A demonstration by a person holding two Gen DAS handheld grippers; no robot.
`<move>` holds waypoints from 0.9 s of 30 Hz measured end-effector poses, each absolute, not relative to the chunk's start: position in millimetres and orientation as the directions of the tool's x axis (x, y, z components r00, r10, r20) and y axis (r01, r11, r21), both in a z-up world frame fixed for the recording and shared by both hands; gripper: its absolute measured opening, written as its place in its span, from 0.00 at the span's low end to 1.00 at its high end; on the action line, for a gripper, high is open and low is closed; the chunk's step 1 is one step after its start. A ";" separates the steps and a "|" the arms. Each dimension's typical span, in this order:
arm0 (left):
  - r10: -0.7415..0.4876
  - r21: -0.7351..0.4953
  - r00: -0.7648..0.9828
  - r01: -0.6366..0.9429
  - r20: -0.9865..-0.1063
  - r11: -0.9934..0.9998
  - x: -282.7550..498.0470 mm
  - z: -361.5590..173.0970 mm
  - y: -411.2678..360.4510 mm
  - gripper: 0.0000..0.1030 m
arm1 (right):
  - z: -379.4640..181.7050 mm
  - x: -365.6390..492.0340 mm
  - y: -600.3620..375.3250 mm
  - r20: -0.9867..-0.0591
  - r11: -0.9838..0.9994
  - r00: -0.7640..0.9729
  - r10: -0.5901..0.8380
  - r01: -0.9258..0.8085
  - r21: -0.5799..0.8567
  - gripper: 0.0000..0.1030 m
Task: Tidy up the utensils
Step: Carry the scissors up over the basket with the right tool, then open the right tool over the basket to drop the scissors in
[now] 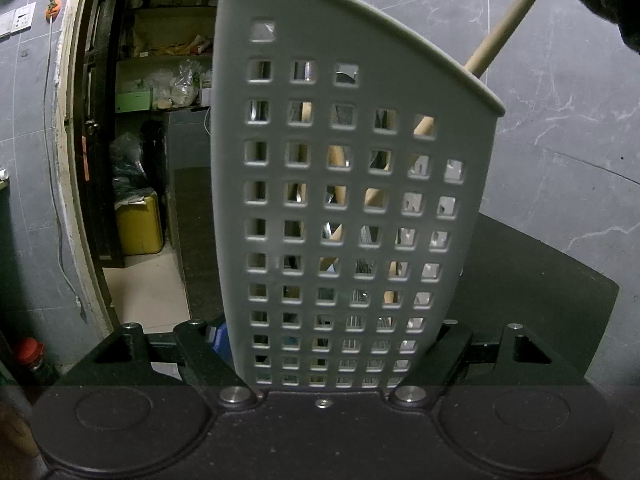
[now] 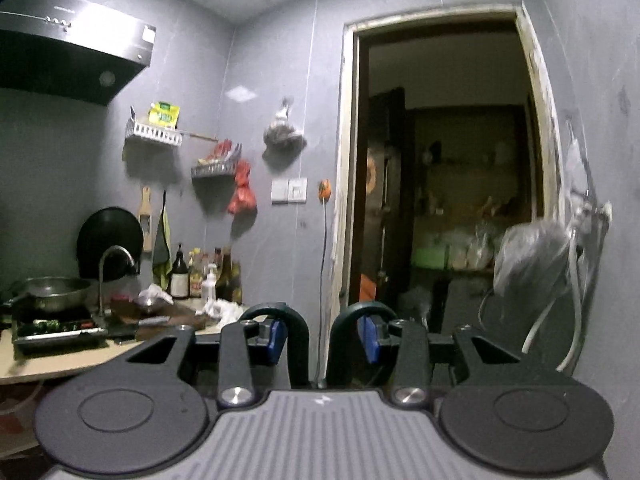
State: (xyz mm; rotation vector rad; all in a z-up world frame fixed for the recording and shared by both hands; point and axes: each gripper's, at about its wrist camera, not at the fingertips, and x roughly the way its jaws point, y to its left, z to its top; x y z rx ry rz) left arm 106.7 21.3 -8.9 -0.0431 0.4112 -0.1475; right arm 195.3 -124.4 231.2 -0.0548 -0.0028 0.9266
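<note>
Left gripper (image 1: 326, 354) clamped on a grey perforated utensil holder (image 1: 344, 184), upright, right before the camera, wooden handle (image 1: 508, 26) leaning out its rim, right gripper (image 2: 318, 350) narrowly parted, empty, facing a doorway (image 2: 448, 160).

Matt grey plastic utensil holder (image 1: 352, 200) pierced with square holes; smooth pale wooden handle (image 1: 508, 24).

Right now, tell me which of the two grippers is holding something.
The left gripper: its fingers clamp the grey perforated utensil holder, with a wooden handle sticking out. The right gripper has only air between its fingers.
</note>
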 end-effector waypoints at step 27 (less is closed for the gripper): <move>-0.143 -0.064 0.906 0.129 -0.398 0.990 106.1 -8.8 16.9 0.78 | 175.3 205.7 -132.7 -0.296 0.590 0.582 0.757 -0.804 -0.072 0.70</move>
